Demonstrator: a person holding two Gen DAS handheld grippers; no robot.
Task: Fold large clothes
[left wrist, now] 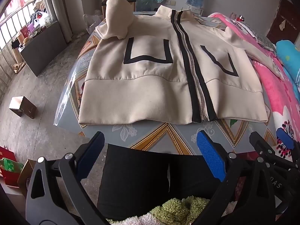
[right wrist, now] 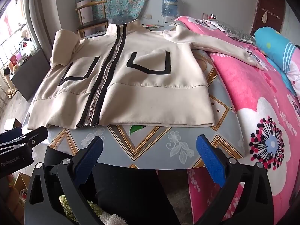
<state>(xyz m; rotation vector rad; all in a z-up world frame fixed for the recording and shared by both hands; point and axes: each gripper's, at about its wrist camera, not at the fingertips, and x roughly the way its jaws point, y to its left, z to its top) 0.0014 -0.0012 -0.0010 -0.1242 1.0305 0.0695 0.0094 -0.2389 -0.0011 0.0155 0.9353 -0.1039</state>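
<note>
A cream zip-up jacket [left wrist: 142, 75] [right wrist: 142, 86] with black trim and black-edged pockets lies front-up on the patterned table [left wrist: 165, 135] [right wrist: 142, 142], hem toward me. One sleeve [left wrist: 116, 18] is bunched up at the far left shoulder. The other sleeve [right wrist: 215, 43] stretches right onto a pink blanket. My left gripper [left wrist: 151, 148] hangs open over the table's near edge, short of the hem, nothing between its blue pads. My right gripper [right wrist: 150, 150] is open too, just short of the hem and empty; it also shows at the right edge of the left wrist view [left wrist: 268, 138].
A pink flowered blanket [right wrist: 262, 112] and blue pillow [right wrist: 277, 43] lie to the right of the table. A wooden chair [right wrist: 90, 16] and water bottle [right wrist: 169, 3] stand beyond it. A small box [left wrist: 22, 106] sits on the floor at left. A person's dark-clothed legs [left wrist: 140, 178] are below the grippers.
</note>
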